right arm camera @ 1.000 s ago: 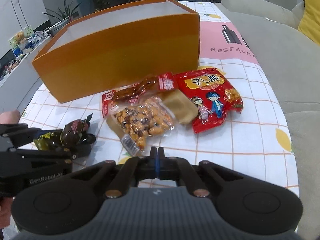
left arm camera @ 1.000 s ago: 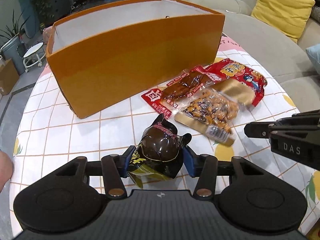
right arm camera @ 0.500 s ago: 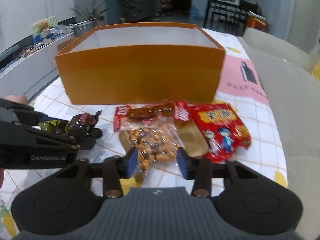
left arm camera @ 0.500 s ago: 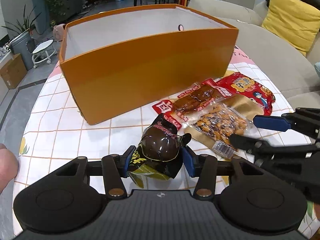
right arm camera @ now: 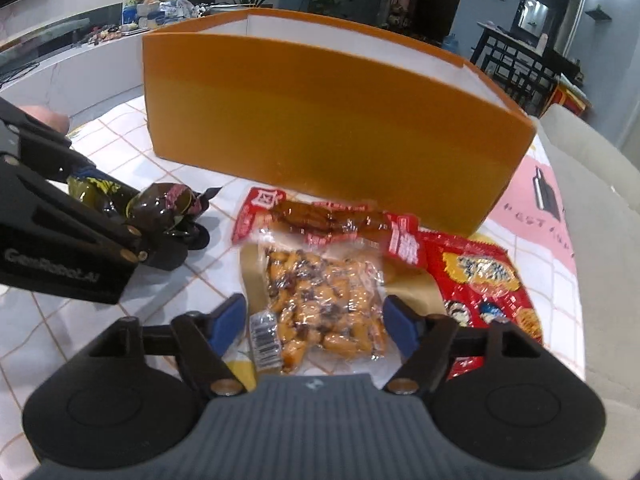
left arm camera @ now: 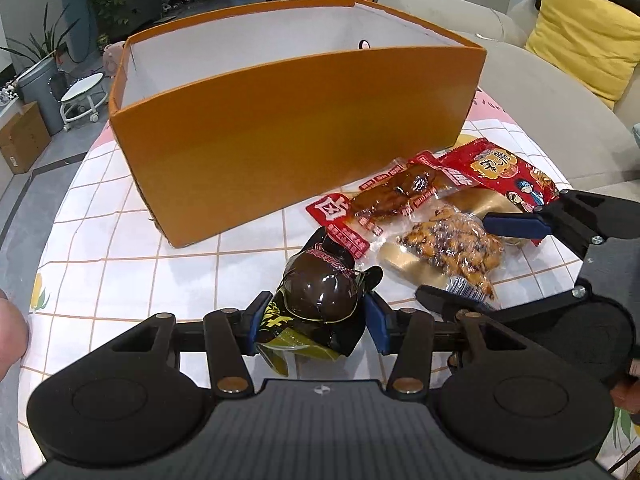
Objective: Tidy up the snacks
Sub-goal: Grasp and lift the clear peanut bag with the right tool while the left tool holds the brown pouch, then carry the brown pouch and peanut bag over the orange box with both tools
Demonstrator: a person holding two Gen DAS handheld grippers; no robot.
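left wrist view has the left gripper [left arm camera: 314, 322] clamped on a dark brown snack pouch [left arm camera: 320, 304] at six o'clock, above the checked table [left arm camera: 120, 248]. right gripper [right arm camera: 314, 322] straddles the clear peanut bag [right arm camera: 320, 308], jaws opening, pads clear of it. orange box [left arm camera: 296, 128] stands at twelve o'clock.

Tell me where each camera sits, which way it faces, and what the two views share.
Left wrist: on the left gripper, looking down-forward at the dark snack pack its pads press; a hand's edge at far left.
Right wrist: on the right gripper, jaws opening around the peanut pack, not pressing it.
Shared: orange box, peanut pack, red pack, checked tablecloth, each other's gripper.
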